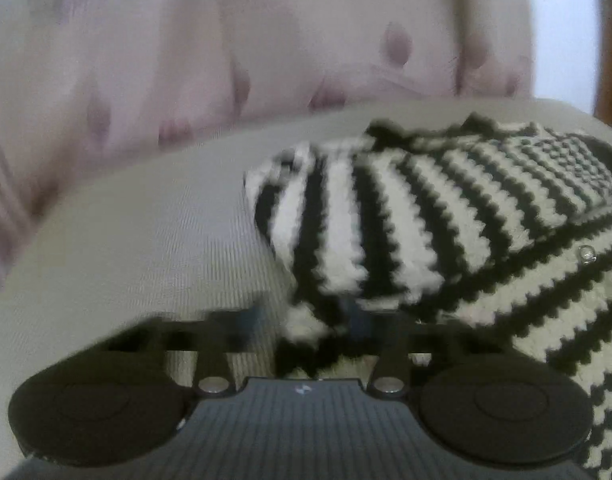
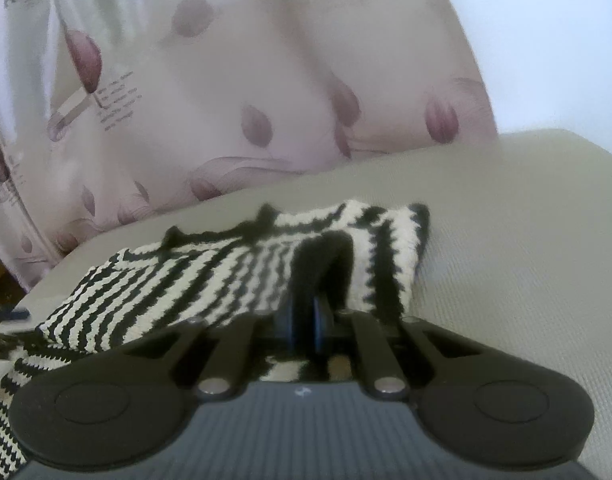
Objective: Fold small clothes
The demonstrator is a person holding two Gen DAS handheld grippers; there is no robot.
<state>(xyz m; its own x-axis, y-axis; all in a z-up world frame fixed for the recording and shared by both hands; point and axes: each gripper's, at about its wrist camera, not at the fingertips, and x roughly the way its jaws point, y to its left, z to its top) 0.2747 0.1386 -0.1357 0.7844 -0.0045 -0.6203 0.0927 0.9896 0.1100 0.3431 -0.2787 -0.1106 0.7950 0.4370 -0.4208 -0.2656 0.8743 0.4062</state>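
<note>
One striped knit point(image 2: 210, 276) lies lengthwise across both tongs. Right tongs point(image 2: 304, 316) pinch its edge; left tongs point(image 1: 306, 320) stand part-open around a corner.

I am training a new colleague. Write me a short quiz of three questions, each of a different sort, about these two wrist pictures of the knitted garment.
1. True or false: the right gripper is shut on the striped knitted garment.
2. Multiple choice: what pattern has the garment? A) red dots B) black and white stripes C) plain blue
3. Fill in: behind the grey padded surface hangs a pale curtain printed with purple ____.

Key
1. True: the fingers are together with a black edge of the knit pinched between them.
2. B.
3. Flowers. They look like tulips.
</note>
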